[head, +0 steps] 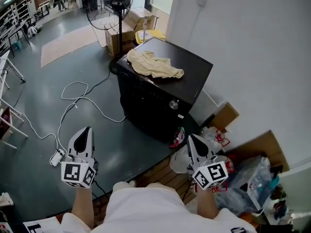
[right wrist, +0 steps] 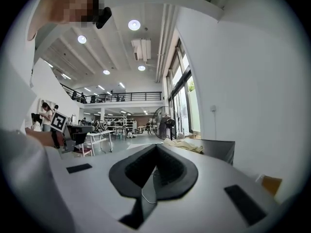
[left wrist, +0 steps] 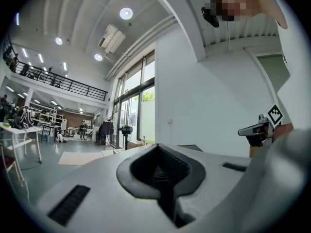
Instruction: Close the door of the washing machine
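Note:
The black washing machine (head: pixel 160 98) stands against the white wall, a step ahead of me, with a beige cloth (head: pixel 154 64) lying on its lid. Its front face is dark and looks flush; I see no door standing out. My left gripper (head: pixel 85 131) is held level near my body at the lower left, jaws shut and empty. My right gripper (head: pixel 192 140) hovers at the lower right, also shut and empty. In the right gripper view the machine's top (right wrist: pixel 216 150) and the cloth (right wrist: pixel 183 145) lie ahead of the closed jaws (right wrist: pixel 156 147). The left gripper view shows closed jaws (left wrist: pixel 157 147).
A standing fan (head: pixel 118 4) and cardboard boxes (head: pixel 122 39) are behind the machine. A white cable (head: pixel 73 89) loops over the floor to a power strip (head: pixel 57 158). Plastic bags (head: pixel 245 178) and flattened cardboard (head: pixel 224 115) lie along the wall at right.

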`<state>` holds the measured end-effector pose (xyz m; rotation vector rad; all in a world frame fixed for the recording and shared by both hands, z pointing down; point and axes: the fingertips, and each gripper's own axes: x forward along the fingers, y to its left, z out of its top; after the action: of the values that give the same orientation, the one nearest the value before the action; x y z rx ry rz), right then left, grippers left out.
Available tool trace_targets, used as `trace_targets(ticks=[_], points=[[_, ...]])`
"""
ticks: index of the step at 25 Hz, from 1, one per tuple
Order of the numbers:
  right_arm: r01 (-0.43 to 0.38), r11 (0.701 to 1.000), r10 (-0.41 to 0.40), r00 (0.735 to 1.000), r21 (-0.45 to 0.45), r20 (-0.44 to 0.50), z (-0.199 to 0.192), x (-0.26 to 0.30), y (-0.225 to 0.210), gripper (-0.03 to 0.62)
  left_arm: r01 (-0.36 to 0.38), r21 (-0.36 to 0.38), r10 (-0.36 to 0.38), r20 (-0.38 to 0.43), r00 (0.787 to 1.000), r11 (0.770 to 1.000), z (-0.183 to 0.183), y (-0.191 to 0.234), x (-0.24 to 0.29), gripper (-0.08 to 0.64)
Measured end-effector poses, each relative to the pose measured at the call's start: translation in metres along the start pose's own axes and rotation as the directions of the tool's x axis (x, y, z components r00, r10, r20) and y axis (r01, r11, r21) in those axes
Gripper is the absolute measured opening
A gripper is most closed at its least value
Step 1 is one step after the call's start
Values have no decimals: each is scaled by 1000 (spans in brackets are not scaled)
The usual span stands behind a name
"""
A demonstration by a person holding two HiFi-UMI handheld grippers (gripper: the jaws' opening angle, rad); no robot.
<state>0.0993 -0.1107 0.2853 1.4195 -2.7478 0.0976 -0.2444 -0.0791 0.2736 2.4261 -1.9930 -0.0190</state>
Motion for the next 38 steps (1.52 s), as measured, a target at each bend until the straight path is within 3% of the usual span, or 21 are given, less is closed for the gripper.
trace_targets(ticks=[3,13,16,25,38], points=[[26,1000,-26,1000,-13,-1,5,-3,-5,-3,-23,-44,24,20,1000,999,6,4,-11,6],[165,986,-165,986,-5,30,11,-27,-15,-3,-63,-79,68,55,996,995,9,16,-36,6],[191,981,-191,981,-9,32,10,-29,-18,-3,-45,-80,50,55,997,996,8,12,-32,6],[204,979,-204,979,-5,24,3,-34,-20,-3,31,-106,-18,117,993,994,27,-11,-3,6],[187,982,-187,982,31,-6,-14,-27,-22,-3,34,-103,-26,71,997,994,21,-20,-2,6]])
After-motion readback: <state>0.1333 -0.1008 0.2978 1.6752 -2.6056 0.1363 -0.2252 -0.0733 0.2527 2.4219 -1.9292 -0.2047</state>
